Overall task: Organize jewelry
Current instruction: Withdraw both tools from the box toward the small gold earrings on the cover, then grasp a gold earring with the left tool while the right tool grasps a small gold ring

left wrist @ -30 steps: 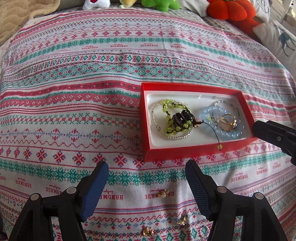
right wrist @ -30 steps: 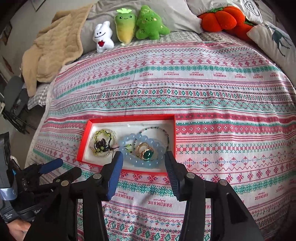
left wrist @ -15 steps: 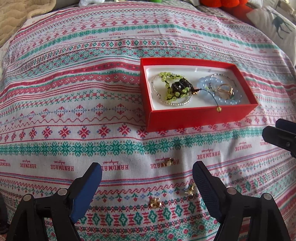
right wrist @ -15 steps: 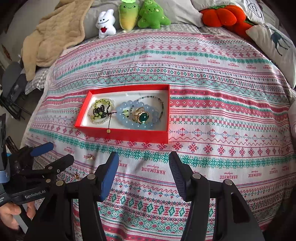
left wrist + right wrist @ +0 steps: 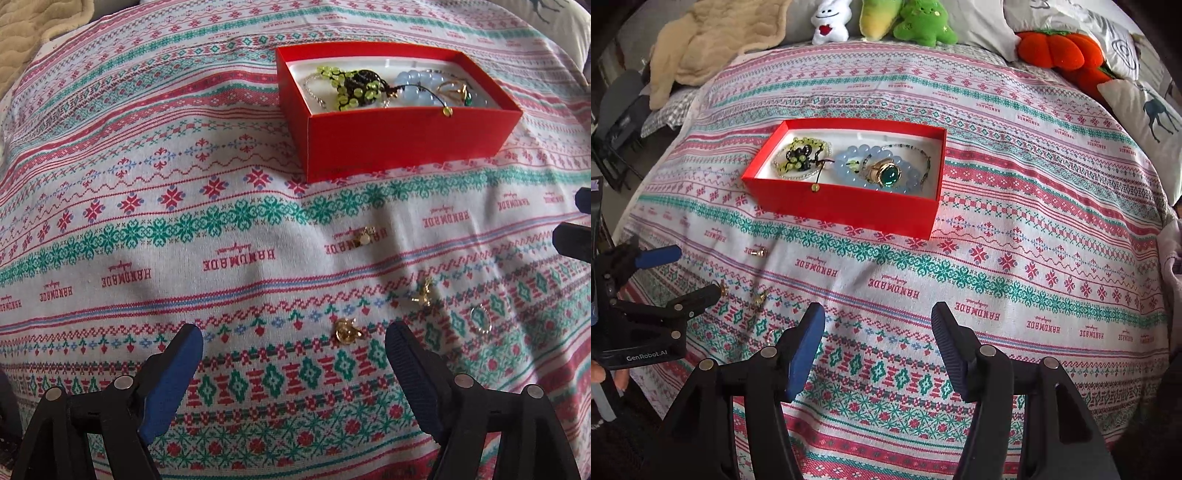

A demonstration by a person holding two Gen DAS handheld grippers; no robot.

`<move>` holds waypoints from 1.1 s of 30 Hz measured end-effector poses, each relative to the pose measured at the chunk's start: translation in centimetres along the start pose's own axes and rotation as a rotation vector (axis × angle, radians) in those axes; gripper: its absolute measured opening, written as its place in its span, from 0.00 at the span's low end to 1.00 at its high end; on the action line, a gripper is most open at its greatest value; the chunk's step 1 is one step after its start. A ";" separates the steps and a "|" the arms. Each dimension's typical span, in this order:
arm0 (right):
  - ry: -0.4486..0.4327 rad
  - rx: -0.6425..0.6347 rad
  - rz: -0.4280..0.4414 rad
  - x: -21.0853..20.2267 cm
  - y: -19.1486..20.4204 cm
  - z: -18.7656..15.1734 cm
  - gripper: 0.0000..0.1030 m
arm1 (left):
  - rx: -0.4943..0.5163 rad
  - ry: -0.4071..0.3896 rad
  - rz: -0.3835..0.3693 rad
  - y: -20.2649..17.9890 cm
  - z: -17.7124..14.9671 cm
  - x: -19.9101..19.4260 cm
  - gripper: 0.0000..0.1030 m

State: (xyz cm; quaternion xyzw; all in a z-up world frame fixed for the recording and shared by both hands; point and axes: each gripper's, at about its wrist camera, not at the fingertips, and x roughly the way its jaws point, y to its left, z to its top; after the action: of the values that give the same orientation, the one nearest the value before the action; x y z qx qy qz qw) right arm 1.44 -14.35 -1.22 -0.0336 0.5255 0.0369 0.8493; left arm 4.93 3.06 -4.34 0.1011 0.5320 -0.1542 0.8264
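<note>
Item: red jewelry box (image 5: 846,206), on bedspread (image 5: 147,184), bracelets and ring inside. Loose gold earrings (image 5: 347,330) at left claw's (image 5: 293,345) 1 o'clock. Both claws apart, empty. Risk: soft fabric lets tiny earrings slip.

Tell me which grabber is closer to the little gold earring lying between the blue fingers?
Left. The left gripper hangs right over the gold earring, which sits just inside its right finger. The right gripper is off to the side, over bare bedspread.
</note>
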 end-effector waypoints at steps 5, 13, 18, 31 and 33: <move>0.018 -0.042 0.003 1.0 0.8 -1.4 0.61 | 0.045 -0.018 -0.009 -0.1 -1.1 0.5 0.82; 0.028 -0.119 0.020 2.3 2.2 -3.4 0.61 | 0.102 -0.087 -0.072 -0.7 -2.1 0.6 0.79; 0.020 -0.170 0.029 3.0 3.1 -4.6 0.61 | 0.154 -0.127 -0.101 -1.7 -2.2 0.5 0.58; -0.019 -0.195 0.068 2.7 3.7 -4.7 0.61 | 0.194 -0.126 -0.120 -2.7 -2.1 0.6 0.12; -0.021 -0.203 0.078 2.8 4.0 -4.7 0.61 | 0.185 -0.122 -0.120 -2.5 -2.1 0.5 0.12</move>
State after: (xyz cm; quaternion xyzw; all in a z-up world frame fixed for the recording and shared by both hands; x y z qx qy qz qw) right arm -1.87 -10.69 -5.84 -0.0987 0.5109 0.1236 0.8450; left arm 2.43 1.31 -5.68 0.1353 0.4693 -0.2578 0.8336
